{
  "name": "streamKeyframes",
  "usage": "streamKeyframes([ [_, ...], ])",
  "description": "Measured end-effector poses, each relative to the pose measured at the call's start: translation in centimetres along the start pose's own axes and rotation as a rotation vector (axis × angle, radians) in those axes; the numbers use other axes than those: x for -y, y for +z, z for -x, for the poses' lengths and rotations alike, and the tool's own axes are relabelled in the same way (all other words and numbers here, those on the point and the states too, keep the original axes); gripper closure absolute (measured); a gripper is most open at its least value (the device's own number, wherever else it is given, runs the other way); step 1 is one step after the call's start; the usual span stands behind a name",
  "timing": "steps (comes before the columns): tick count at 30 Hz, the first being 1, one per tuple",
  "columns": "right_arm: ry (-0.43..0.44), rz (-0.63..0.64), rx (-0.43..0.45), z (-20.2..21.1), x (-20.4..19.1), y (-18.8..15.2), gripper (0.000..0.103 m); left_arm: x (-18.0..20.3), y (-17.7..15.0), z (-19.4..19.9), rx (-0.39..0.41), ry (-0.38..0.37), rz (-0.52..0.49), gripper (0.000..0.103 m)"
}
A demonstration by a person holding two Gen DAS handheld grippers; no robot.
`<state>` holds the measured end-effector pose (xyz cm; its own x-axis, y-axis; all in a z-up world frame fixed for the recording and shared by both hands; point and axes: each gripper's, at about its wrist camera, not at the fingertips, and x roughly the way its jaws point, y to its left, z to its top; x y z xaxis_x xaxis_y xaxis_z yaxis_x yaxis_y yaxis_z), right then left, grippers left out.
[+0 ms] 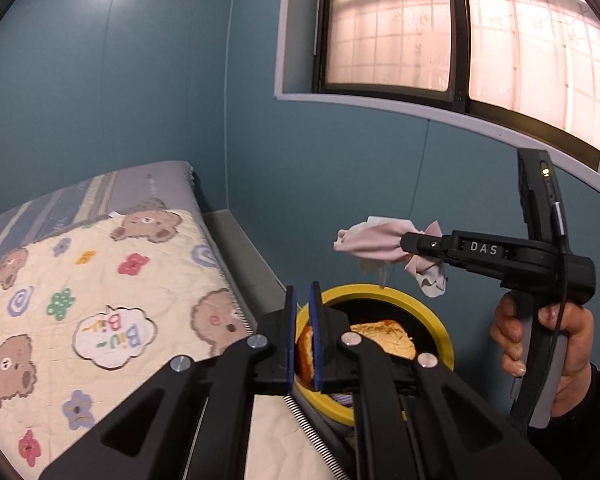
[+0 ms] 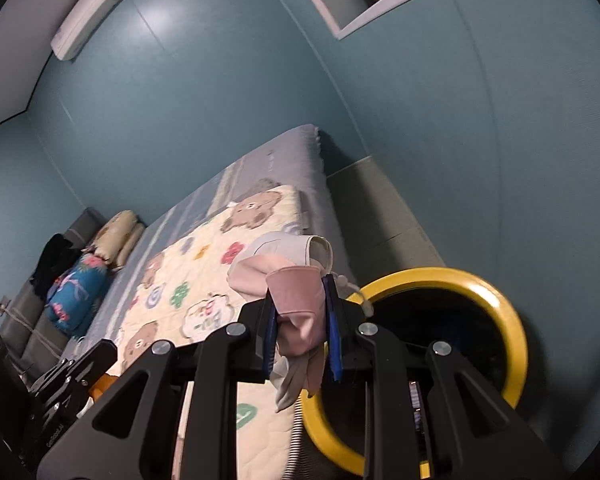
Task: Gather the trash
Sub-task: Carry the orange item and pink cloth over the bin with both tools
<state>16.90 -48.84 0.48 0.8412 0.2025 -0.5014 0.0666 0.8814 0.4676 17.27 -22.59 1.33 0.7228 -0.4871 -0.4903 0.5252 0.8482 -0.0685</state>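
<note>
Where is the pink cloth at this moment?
The pink cloth is clamped in the right gripper, in the air just above the yellow-rimmed bin, to the right of the bed.

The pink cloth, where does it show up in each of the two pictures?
Left wrist view: the pink cloth hangs right of centre, clamped in the right gripper, above the yellow-rimmed bin.
Right wrist view: the cloth sits in the middle, between that gripper's fingers.
Shared landmark: the bin's yellow rim, beside the bear quilt.
</note>
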Motion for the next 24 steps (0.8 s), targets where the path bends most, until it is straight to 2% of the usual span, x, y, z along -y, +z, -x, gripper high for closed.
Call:
streamKeyframes([
  [3,-0.083,0.028,0.042,0.1,0.6,0.2,0.083,0.6,0.1,-2.1,-0.022,-0.012,-0.003,0.097],
  [9,-0.172,0.041,0.069,-0.5,2.4,0.2,0.083,1.4,-0.1,-6.3,-0.092,-0.046,0.019,0.097],
  [15,-0.181,-0.004,0.023,-2.4,4.9,-0.4,0.083,1.8,-1.1,-10.2,-0.158,-0.069,0.022,0.097],
  [24,-0.207,-0.047,-0.043,-6.5,7.1,-1.5,0.083,2.0,-3.6,-15.6,-0.267,-0.064,0.034,0.097],
])
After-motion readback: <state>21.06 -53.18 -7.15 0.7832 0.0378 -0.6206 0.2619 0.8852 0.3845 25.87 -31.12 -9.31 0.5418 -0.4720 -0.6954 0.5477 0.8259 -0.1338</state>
